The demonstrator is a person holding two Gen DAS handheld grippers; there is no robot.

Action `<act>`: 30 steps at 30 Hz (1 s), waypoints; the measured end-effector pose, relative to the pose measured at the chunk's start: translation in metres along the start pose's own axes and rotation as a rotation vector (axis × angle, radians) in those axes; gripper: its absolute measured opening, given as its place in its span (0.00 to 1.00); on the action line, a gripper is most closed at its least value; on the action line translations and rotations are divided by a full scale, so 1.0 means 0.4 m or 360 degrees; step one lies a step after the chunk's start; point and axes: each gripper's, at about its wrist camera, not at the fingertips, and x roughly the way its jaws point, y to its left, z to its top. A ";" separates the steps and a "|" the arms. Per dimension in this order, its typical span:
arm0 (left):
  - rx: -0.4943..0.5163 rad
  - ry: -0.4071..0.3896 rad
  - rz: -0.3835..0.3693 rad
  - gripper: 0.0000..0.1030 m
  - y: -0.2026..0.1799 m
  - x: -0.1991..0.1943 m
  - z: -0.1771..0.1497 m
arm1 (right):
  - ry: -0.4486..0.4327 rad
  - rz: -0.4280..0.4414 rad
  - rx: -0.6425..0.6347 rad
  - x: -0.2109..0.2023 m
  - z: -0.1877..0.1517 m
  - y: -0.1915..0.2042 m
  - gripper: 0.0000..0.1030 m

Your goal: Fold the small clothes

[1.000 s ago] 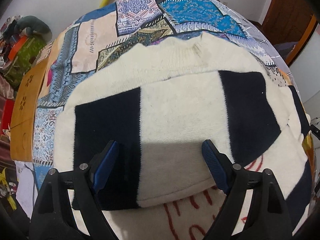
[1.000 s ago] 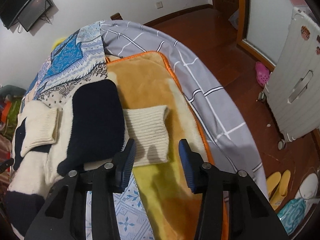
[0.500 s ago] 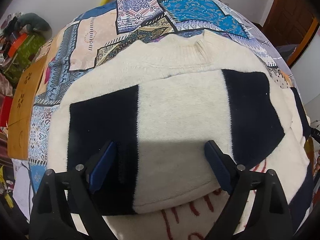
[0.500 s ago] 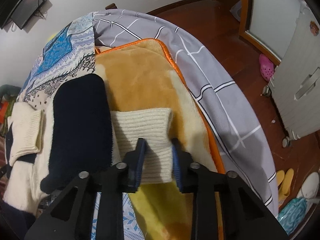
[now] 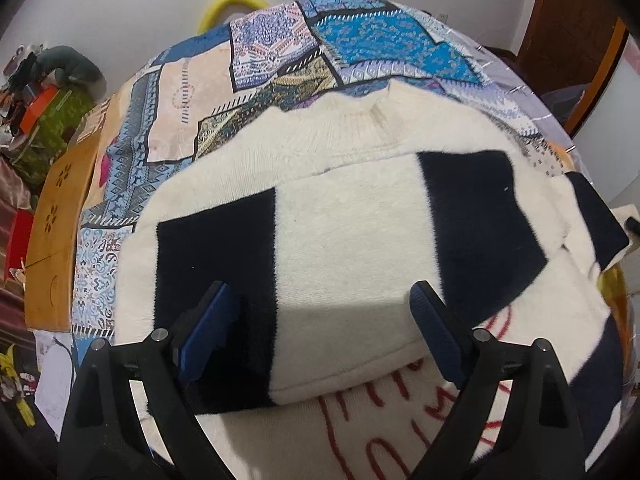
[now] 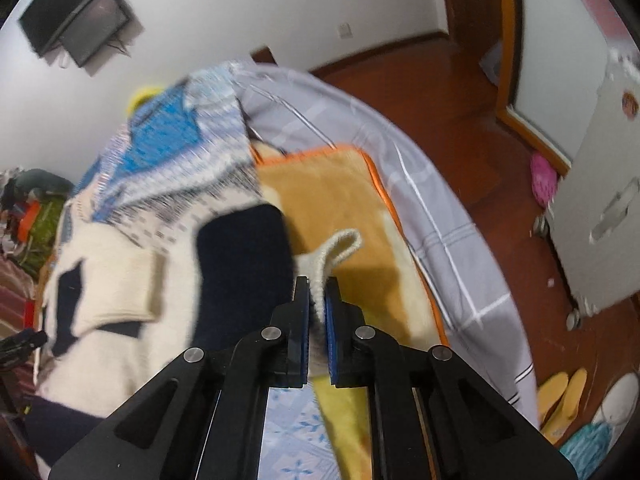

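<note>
A cream and navy block-pattern sweater [image 5: 352, 240] lies spread on the bed, over a patchwork quilt [image 5: 280, 60] of blue and beige prints. Its ribbed collar [image 5: 360, 120] sits toward twelve o'clock in the left wrist view, and one sleeve is folded across the chest, with red stitched lettering [image 5: 400, 420] showing below the fold at six o'clock.

The left gripper [image 5: 320, 324] hovers over that folded sleeve with its jaws wide apart, the blue pads either side of the cream band and holding nothing.

The right gripper [image 6: 316, 308] has its jaws closed on the ribbed cream cuff [image 6: 336, 252] of the other sleeve, which stands pinched up between the pads, its free end curling toward one o'clock. The navy part of that sleeve [image 6: 244, 264] runs off toward ten o'clock of the gripper. Beneath the cuff lies an orange-edged tan fleece blanket [image 6: 332, 192], and under that a grey checked sheet [image 6: 440, 220] going off toward three o'clock. That view is blurred at its left side.

A wall-mounted screen [image 6: 80, 20] hangs at eleven o'clock, and yellow slippers [image 6: 564, 396] sit on the wooden floor at four o'clock.
</note>
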 end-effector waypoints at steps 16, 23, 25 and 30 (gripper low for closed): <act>-0.0054 -0.0207 -0.0059 0.88 0.047 -0.162 -0.011 | -0.0405 0.0232 -0.0425 -0.283 0.137 0.315 0.06; -0.0092 -0.0280 -0.0071 0.88 0.093 -0.216 -0.033 | -0.0433 0.0385 -0.0569 -0.296 0.129 0.474 0.06; -0.0103 -0.0292 -0.0075 0.88 0.107 -0.226 -0.039 | -0.0429 0.0426 -0.0604 -0.290 0.120 0.516 0.06; -0.0126 -0.0330 -0.0075 0.88 0.137 -0.251 -0.052 | -0.0384 0.0544 -0.0680 -0.261 0.096 0.625 0.06</act>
